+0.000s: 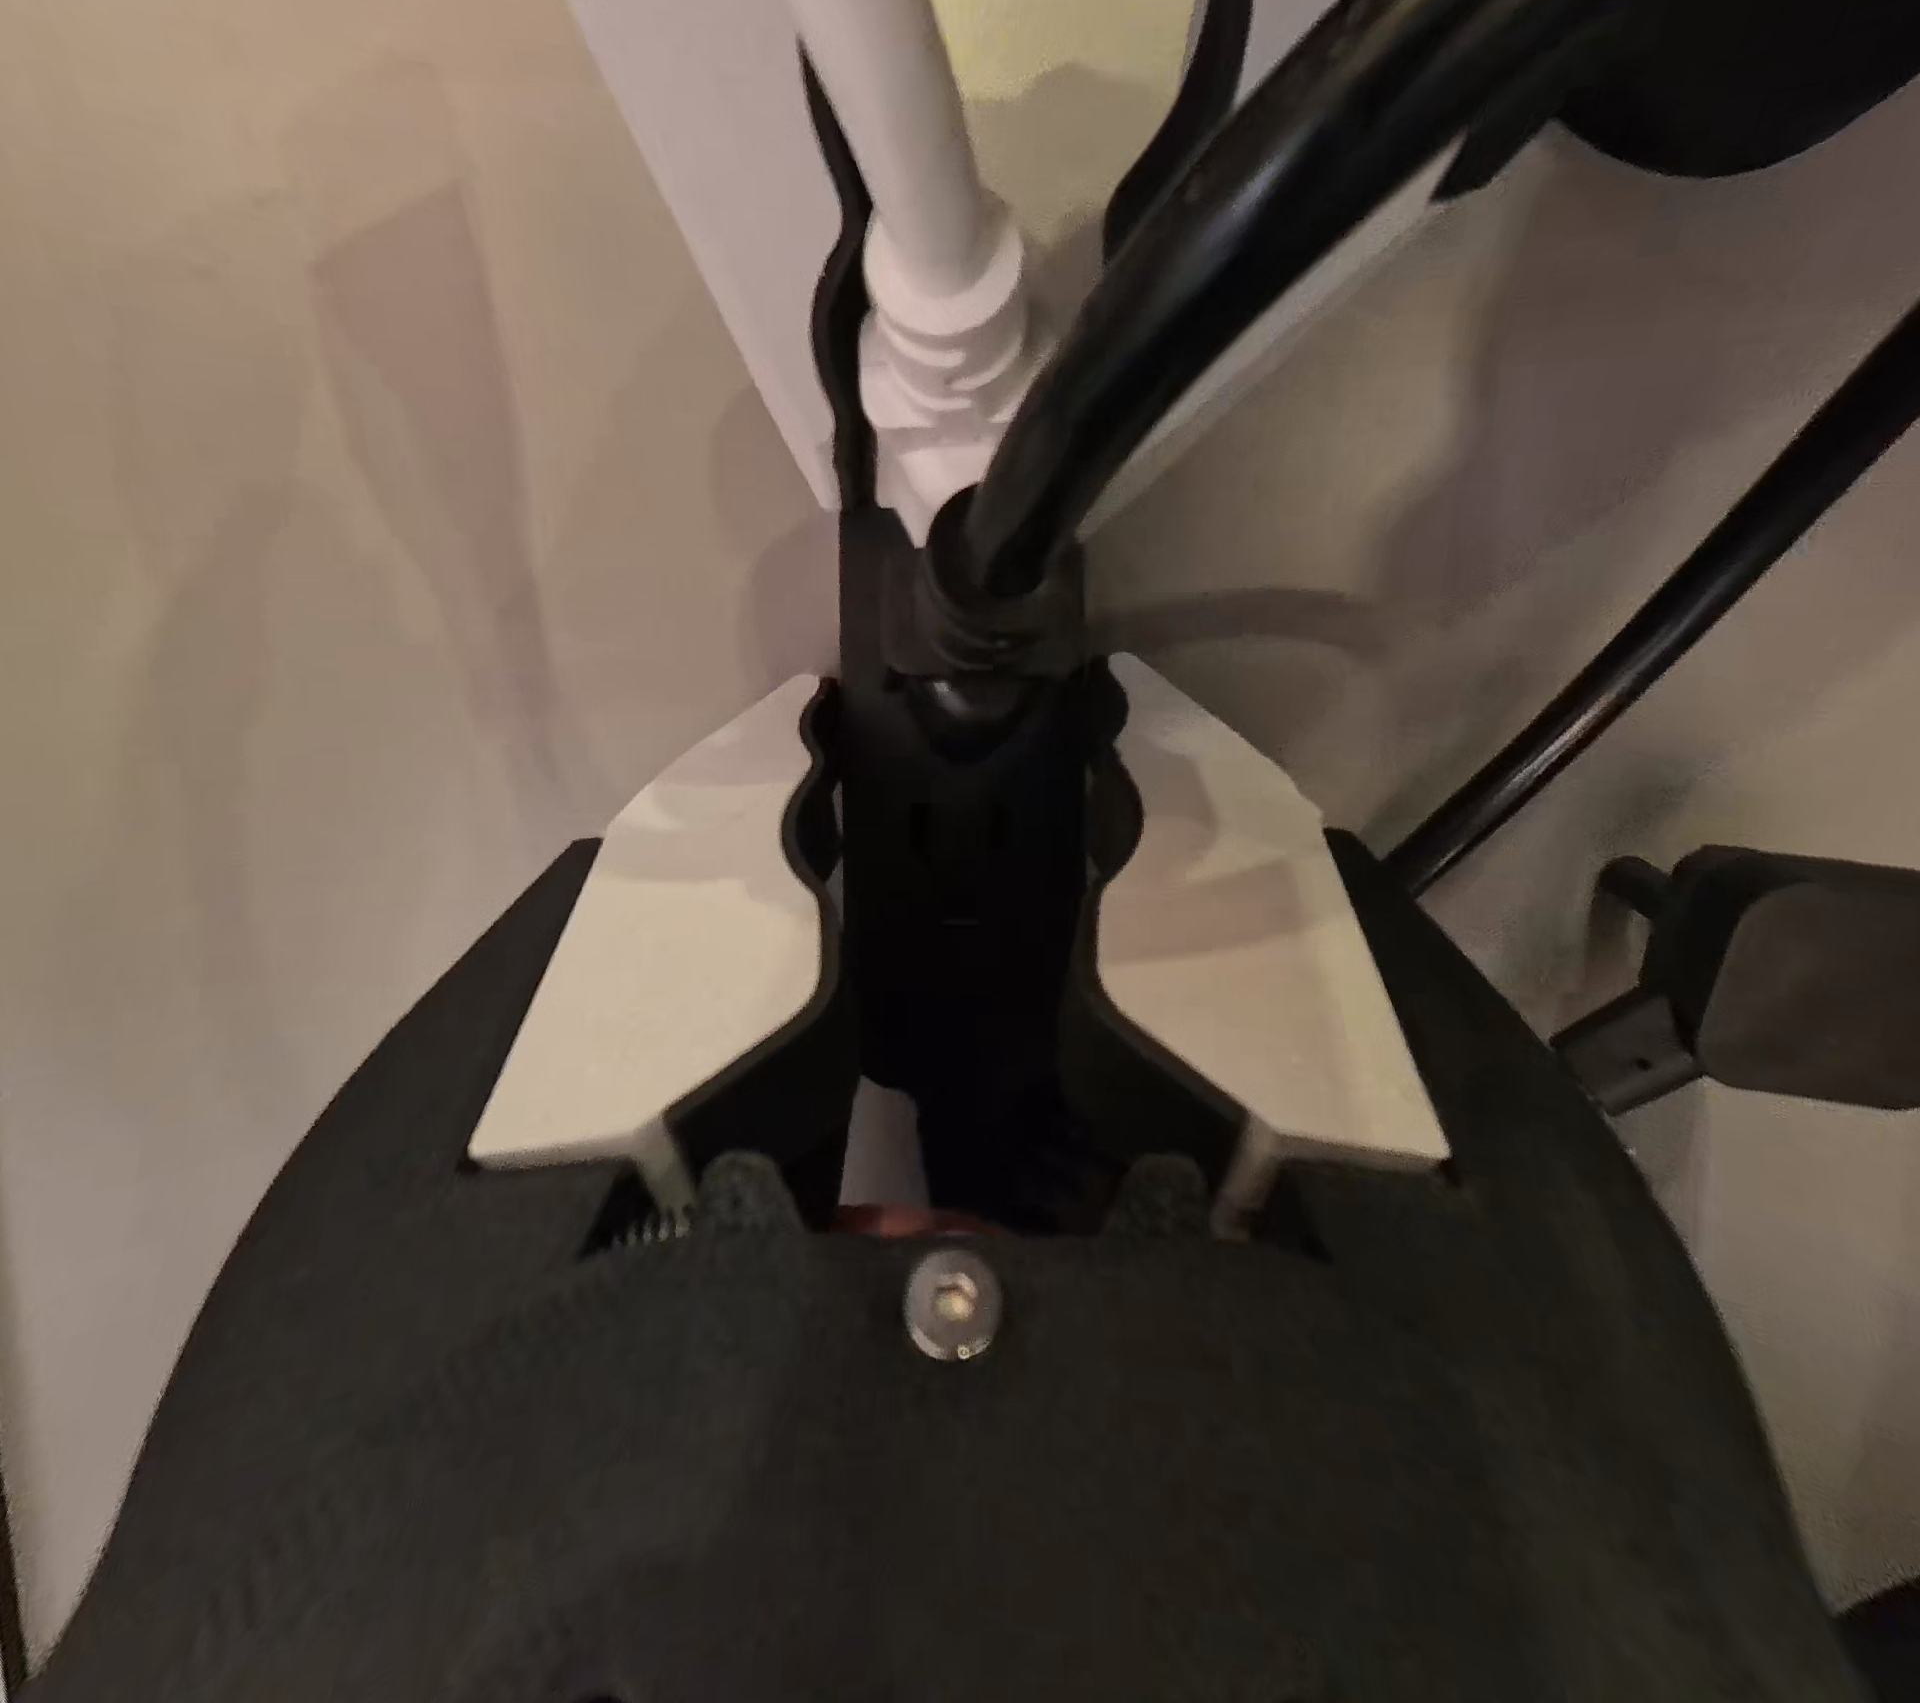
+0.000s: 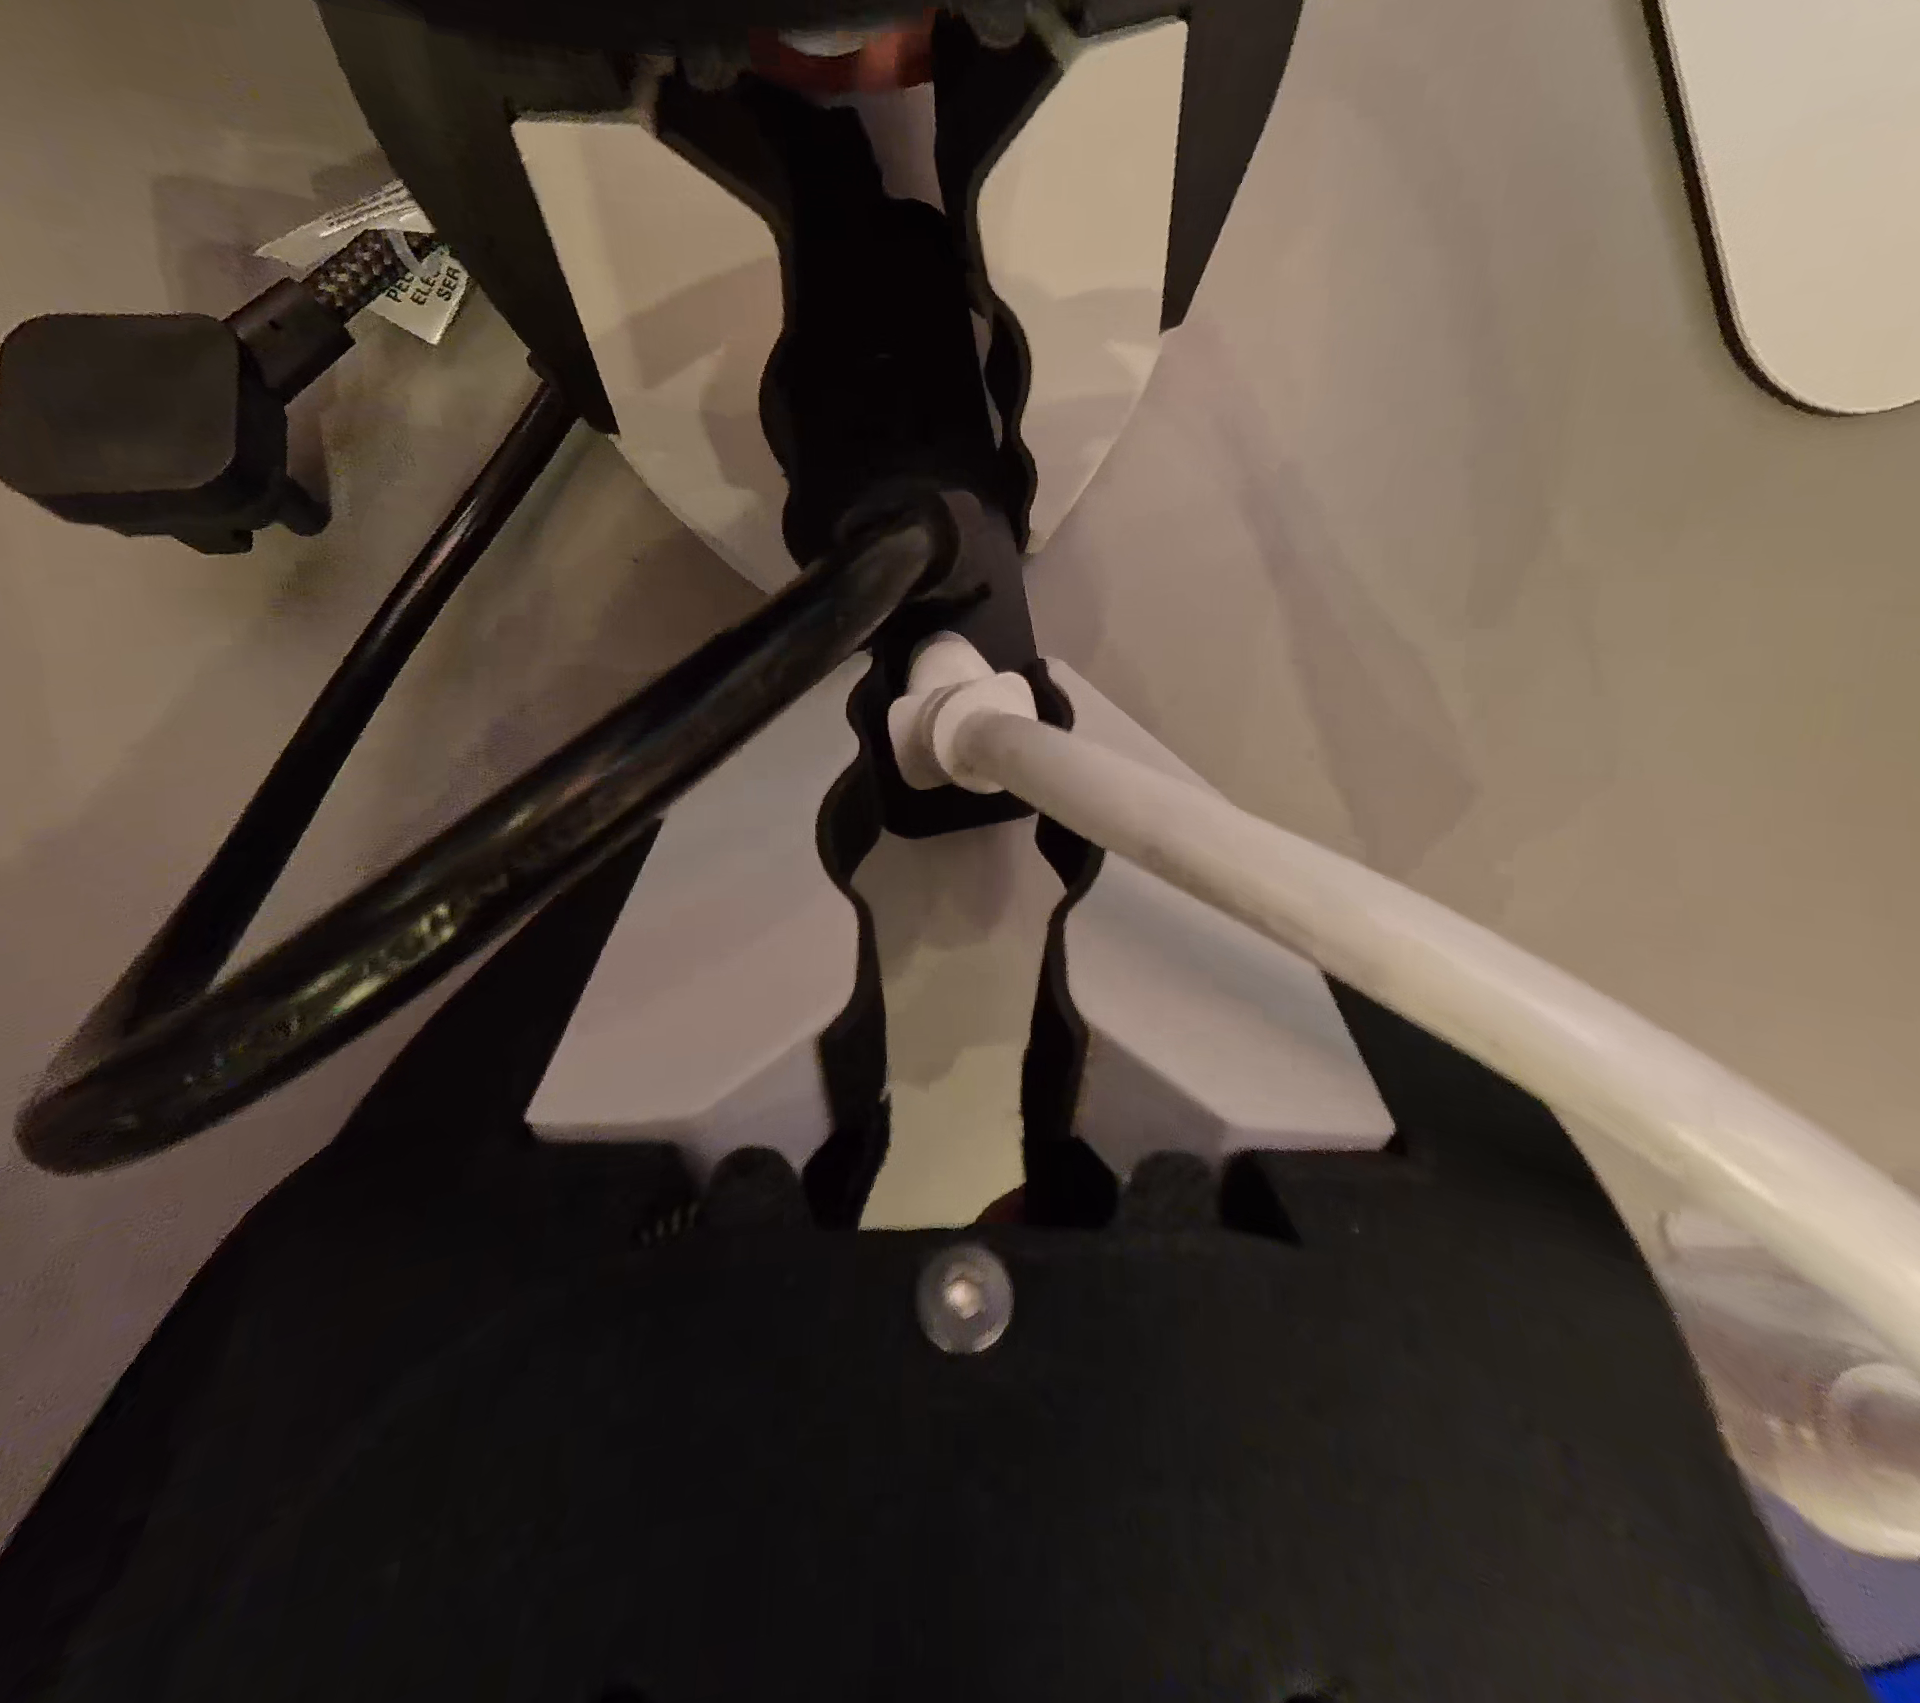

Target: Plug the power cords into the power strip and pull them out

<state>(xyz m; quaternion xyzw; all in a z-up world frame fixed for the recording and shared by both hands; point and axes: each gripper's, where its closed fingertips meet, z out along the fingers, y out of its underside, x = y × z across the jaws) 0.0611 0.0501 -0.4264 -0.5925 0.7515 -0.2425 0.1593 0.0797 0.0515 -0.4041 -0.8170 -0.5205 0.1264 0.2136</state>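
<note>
My left gripper [image 1: 966, 718] is shut on a narrow black power strip [image 1: 961, 884] and holds it off the table. A thick black cord [image 1: 1247, 199] enters the strip just beyond my fingertips. My right gripper [image 2: 956, 749] faces the left one and is shut on a white plug [image 2: 951, 703], which sits against the strip [image 2: 894, 406] beside the black cord [image 2: 468, 874]. I cannot tell how deep the plug sits. Its white cord [image 2: 1351, 926] runs back to the lower right. In the left wrist view the white plug [image 1: 935, 365] and its cord [image 1: 894, 43] show straight ahead.
A separate black plug [image 2: 135, 427] on a braided cable with a white tag lies on the pale table to the left; it also shows in the left wrist view [image 1: 1766, 957]. A thin black cord [image 1: 1662, 614] crosses beside it. A white flat pad [image 2: 1818, 147] lies at the far right.
</note>
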